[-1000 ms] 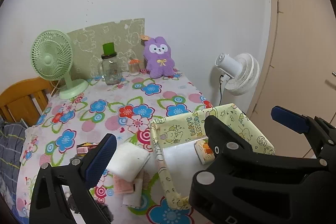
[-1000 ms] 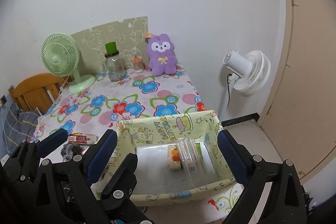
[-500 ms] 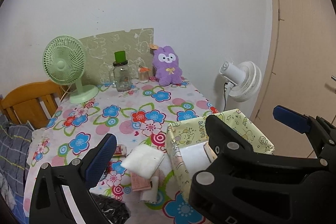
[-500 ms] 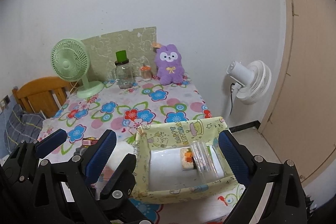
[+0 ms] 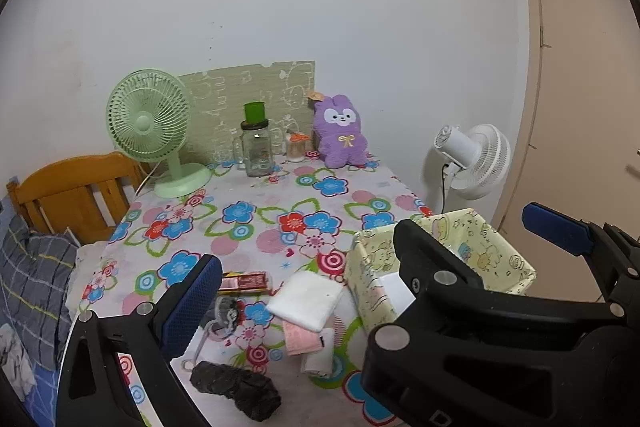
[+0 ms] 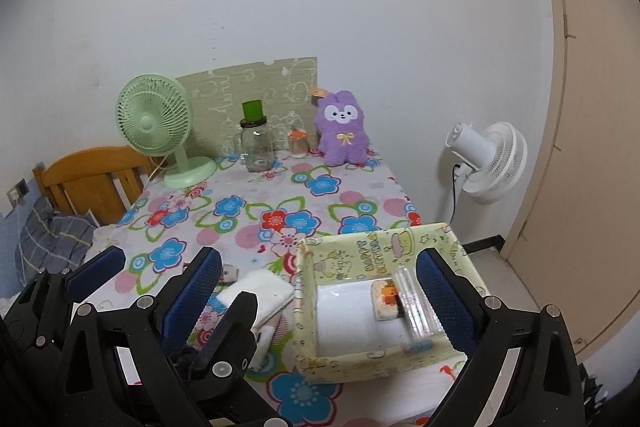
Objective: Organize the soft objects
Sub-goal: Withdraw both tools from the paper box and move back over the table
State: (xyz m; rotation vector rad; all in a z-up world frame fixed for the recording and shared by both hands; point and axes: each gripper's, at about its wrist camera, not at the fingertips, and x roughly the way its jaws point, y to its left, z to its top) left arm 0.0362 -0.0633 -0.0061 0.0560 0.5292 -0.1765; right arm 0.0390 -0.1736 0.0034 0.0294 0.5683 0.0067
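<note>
Gaping empty, both hand-held grippers: right [image 6: 320, 295] hides yellow box's [image 5: 504, 255] contents; left [image 5: 372, 263] wide.

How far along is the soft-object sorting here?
Partly done: the yellow box holds a white folded cloth. Nothing in hand; left gripper and right gripper are open. Left: white towel, pink cloth, dark bundle on the table.

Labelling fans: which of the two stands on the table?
The mint-green desk fan, on the floral tablecloth at back left. The white fan stands off the table's right edge.
</note>
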